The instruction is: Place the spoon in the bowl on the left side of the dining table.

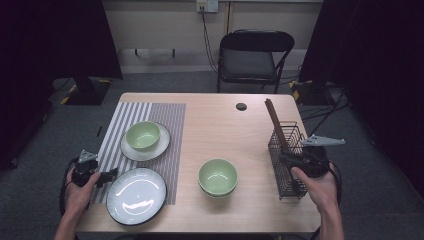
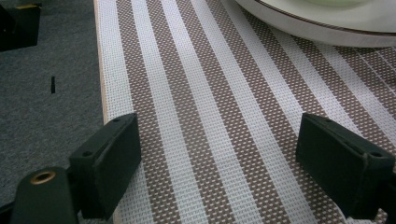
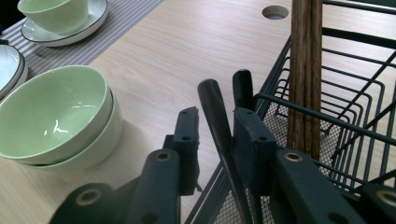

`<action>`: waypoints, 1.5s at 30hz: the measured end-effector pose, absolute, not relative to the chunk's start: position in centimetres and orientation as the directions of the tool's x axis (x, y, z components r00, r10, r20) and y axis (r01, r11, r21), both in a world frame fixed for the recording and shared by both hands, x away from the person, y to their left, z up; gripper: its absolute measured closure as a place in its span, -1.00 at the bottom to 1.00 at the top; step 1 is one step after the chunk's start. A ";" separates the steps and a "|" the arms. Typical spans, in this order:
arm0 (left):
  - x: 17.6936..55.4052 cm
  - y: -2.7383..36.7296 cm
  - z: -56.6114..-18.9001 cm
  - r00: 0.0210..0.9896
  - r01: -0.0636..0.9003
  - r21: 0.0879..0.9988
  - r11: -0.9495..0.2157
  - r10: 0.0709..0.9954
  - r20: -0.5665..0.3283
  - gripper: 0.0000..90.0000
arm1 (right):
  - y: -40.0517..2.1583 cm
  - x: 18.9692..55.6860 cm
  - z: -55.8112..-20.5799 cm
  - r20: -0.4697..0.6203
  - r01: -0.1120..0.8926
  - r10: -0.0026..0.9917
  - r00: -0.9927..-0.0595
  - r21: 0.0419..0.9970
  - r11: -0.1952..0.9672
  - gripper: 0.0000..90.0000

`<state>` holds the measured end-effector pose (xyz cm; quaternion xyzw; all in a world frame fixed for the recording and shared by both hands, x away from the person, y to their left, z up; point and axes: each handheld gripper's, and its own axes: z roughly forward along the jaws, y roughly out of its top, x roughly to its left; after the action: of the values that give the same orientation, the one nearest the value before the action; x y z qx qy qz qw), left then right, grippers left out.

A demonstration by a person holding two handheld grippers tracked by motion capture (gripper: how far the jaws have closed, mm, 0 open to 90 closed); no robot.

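Note:
My right gripper (image 1: 288, 158) reaches into the near side of a black wire basket (image 1: 296, 134) at the table's right edge. In the right gripper view the jaws of the right gripper (image 3: 217, 119) stand a little apart around a slim black utensil handle (image 3: 212, 105). The handle leans on the right jaw, and a gap shows at the left jaw. A second black handle (image 3: 242, 86) rises just behind. Brown chopsticks (image 1: 275, 121) stand in the basket (image 3: 327, 116). My left gripper (image 1: 108, 176) hovers open over the striped placemat (image 2: 210, 93), with nothing between its jaws.
Two stacked green bowls (image 1: 218, 177) sit mid-table, left of the basket. A green bowl (image 1: 143, 135) rests on a white saucer (image 1: 161, 147) on the placemat (image 1: 125, 117). A dark-rimmed plate (image 1: 136, 196) lies near the front edge. A folding chair (image 1: 255, 55) stands behind the table.

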<state>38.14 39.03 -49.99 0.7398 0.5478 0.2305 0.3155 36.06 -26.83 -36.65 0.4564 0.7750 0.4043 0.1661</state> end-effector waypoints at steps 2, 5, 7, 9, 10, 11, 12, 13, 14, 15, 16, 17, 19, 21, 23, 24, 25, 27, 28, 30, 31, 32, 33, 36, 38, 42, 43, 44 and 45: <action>38.1 39.0 -50.0 0.294 0.665 0.719 -0.201 0.956 -0.005 -0.70 | -26.9 36.1 -36.7 0.115 0.574 0.844 -0.523 0.780 0.250 0.69; 38.1 39.0 -50.0 0.293 0.665 0.719 -0.201 0.956 -0.004 -0.70 | -26.9 36.0 -36.7 0.119 0.570 0.841 -0.528 0.784 0.247 0.71; 38.1 39.0 -50.0 0.294 0.665 0.719 -0.201 0.956 -0.005 -0.70 | -27.0 36.0 -36.6 0.122 0.566 0.838 -0.532 0.787 0.244 0.72; 38.1 39.0 -50.0 0.294 0.665 0.719 -0.201 0.956 -0.005 -0.70 | -27.0 36.1 -36.6 0.122 0.565 0.837 -0.533 0.788 0.245 0.73; 38.1 39.0 -50.0 0.294 0.665 0.719 -0.201 0.956 -0.005 -0.70 | -27.0 36.1 -36.6 0.124 0.564 0.837 -0.533 0.790 0.242 0.73; 38.1 39.0 -50.0 0.294 0.665 0.719 -0.201 0.956 -0.005 -0.70 | -27.0 36.1 -36.6 0.132 0.564 0.836 -0.533 0.791 0.235 0.73; 38.1 39.0 -50.0 0.294 0.665 0.719 -0.201 0.956 -0.005 -0.70 | -27.1 36.0 -36.6 0.134 0.562 0.833 -0.537 0.793 0.235 0.73; 38.1 39.0 -50.0 0.294 0.665 0.719 -0.201 0.956 -0.005 -0.70 | -27.1 36.0 -36.6 0.135 0.561 0.830 -0.541 0.793 0.236 0.72; 38.1 39.0 -50.0 0.294 0.665 0.719 -0.201 0.956 -0.005 -0.70 | -27.1 36.0 -36.6 0.136 0.566 0.829 -0.543 0.788 0.242 0.69; 38.1 39.0 -50.0 0.294 0.665 0.719 -0.201 0.956 -0.005 -0.70 | -27.1 36.0 -36.7 0.132 0.564 0.827 -0.547 0.788 0.247 0.69; 38.1 39.0 -50.0 0.294 0.665 0.719 -0.201 0.956 -0.005 -0.70 | -27.1 36.0 -36.7 0.133 0.564 0.825 -0.550 0.787 0.249 0.66; 38.1 39.0 -50.0 0.294 0.665 0.719 -0.201 0.956 -0.005 -0.70 | -27.0 35.9 -36.7 0.128 0.563 0.824 -0.552 0.786 0.256 0.63; 38.1 39.0 -50.0 0.294 0.665 0.719 -0.201 0.956 -0.005 -0.70 | -26.9 35.9 -36.8 0.120 0.561 0.822 -0.557 0.784 0.266 0.63; 38.1 39.0 -50.0 0.294 0.665 0.719 -0.201 0.956 -0.005 -0.70 | -26.8 35.9 -36.8 0.121 0.564 0.822 -0.557 0.781 0.268 0.64; 38.1 39.0 -50.0 0.294 0.665 0.719 -0.201 0.956 -0.005 -0.70 | -26.8 35.9 -36.8 0.117 0.564 0.823 -0.555 0.781 0.269 0.69; 38.1 39.0 -50.0 0.294 0.665 0.719 -0.201 0.956 -0.005 -0.70 | -26.9 35.8 -36.8 0.116 0.563 0.824 -0.554 0.781 0.269 0.73; 38.1 39.0 -50.0 0.294 0.665 0.719 -0.201 0.956 -0.005 -0.70 | -26.9 35.8 -36.8 0.119 0.564 0.827 -0.550 0.783 0.263 0.75; 38.1 39.0 -50.0 0.294 0.665 0.719 -0.201 0.956 -0.005 -0.70 | -27.0 35.8 -36.8 0.120 0.562 0.829 -0.547 0.786 0.257 0.76; 38.1 39.0 -50.0 0.294 0.665 0.719 -0.201 0.956 -0.005 -0.70 | -27.1 35.8 -36.8 0.120 0.562 0.828 -0.547 0.787 0.257 0.78; 38.1 39.0 -50.0 0.294 0.665 0.719 -0.201 0.956 -0.005 -0.70 | -27.2 35.7 -36.8 0.122 0.557 0.832 -0.541 0.793 0.246 0.84; 38.1 39.0 -50.0 0.294 0.665 0.719 -0.201 0.956 -0.005 -0.70 | -27.2 35.7 -36.7 0.125 0.554 0.829 -0.545 0.796 0.243 0.86; 38.1 39.0 -50.0 0.294 0.665 0.719 -0.201 0.956 -0.005 -0.70 | -27.3 35.7 -36.6 0.126 0.554 0.834 -0.538 0.798 0.237 0.87; 38.1 39.0 -50.0 0.294 0.665 0.719 -0.201 0.956 -0.005 -0.70 | -27.3 35.7 -36.6 0.123 0.551 0.835 -0.537 0.800 0.237 0.88; 38.1 39.0 -50.0 0.294 0.665 0.719 -0.201 0.956 -0.005 -0.70 | -27.5 35.7 -36.3 0.118 0.544 0.836 -0.535 0.806 0.234 0.92; 38.1 39.0 -50.0 0.294 0.665 0.720 -0.201 0.956 -0.005 -0.70 | -27.6 35.6 -36.0 0.117 0.537 0.838 -0.532 0.812 0.228 0.94; 38.1 39.0 -50.0 0.294 0.665 0.719 -0.201 0.956 -0.005 -0.70 | -27.8 35.7 -35.8 0.124 0.527 0.840 -0.529 0.823 0.211 0.95; 38.1 39.0 -50.0 0.294 0.665 0.719 -0.201 0.956 -0.005 -0.70 | -27.8 35.7 -35.7 0.126 0.527 0.839 -0.530 0.824 0.209 0.96; 38.1 39.0 -50.0 0.294 0.665 0.719 -0.201 0.956 -0.005 -0.70 | -27.9 35.7 -35.7 0.127 0.527 0.838 -0.531 0.824 0.208 0.96; 38.1 39.0 -50.0 0.294 0.665 0.719 -0.201 0.956 -0.005 -0.70 | -27.9 35.8 -35.6 0.124 0.524 0.838 -0.532 0.825 0.210 0.97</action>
<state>38.15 39.04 -49.99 0.7400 0.5475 0.2304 0.3156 35.77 -27.86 -35.62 0.4496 0.7571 0.4390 0.1785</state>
